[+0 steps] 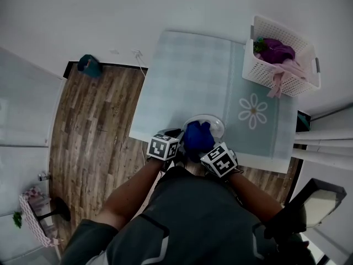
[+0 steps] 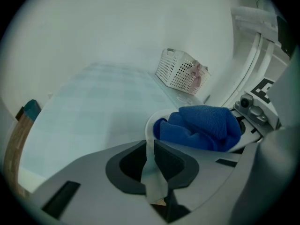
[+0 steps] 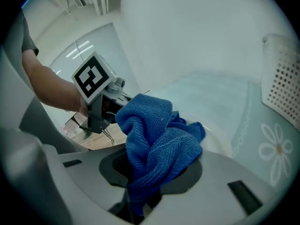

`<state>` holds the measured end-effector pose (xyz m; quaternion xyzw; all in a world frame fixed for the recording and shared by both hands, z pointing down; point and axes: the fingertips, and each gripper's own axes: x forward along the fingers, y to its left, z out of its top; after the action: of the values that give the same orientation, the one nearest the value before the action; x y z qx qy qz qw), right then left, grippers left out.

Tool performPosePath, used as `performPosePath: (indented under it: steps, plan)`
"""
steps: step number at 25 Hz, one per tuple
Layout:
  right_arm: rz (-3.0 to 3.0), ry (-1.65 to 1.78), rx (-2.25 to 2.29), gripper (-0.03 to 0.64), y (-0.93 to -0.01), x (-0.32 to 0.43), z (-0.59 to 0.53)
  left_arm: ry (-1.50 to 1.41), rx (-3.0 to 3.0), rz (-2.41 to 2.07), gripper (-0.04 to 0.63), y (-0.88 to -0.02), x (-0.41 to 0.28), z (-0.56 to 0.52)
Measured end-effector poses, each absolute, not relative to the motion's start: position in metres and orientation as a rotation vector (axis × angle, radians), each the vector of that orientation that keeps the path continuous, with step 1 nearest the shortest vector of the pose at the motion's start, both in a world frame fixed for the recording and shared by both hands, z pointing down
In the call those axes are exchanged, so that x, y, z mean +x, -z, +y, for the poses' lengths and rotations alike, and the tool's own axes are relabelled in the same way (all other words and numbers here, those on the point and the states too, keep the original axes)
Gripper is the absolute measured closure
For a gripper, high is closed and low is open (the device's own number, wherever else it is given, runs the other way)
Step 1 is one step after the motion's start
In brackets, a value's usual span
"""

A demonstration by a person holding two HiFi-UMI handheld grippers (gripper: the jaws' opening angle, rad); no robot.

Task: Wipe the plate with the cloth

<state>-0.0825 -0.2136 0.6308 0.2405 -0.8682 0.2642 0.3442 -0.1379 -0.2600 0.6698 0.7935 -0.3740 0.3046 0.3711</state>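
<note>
At the near edge of the pale table [image 1: 187, 81], your left gripper [image 2: 152, 168] pinches the round white plate [image 1: 217, 127] by its rim between its jaws, and your right gripper [image 3: 140, 191] jaws grip the blue terry cloth [image 3: 154, 139] on it; wiping seems underway, not finished.

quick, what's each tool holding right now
Left tool: closed on the rim of the round white plate.
Right tool: closed on the crumpled blue microfibre cloth.
</note>
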Motion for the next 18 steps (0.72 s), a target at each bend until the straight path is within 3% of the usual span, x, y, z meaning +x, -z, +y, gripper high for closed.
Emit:
performPosePath:
  steps: [8, 18]
  plan:
    - [-2.146, -0.859, 0.925, 0.488, -0.647, 0.037, -0.243, -0.854, 2.042, -0.989, 0.538, -0.669, -0.138, -0.259]
    - [-2.168, -0.791, 1.062, 0.488, -0.627, 0.064, -0.273, -0.827, 2.057, -1.067, 0.538, -0.665, -0.14, -0.26]
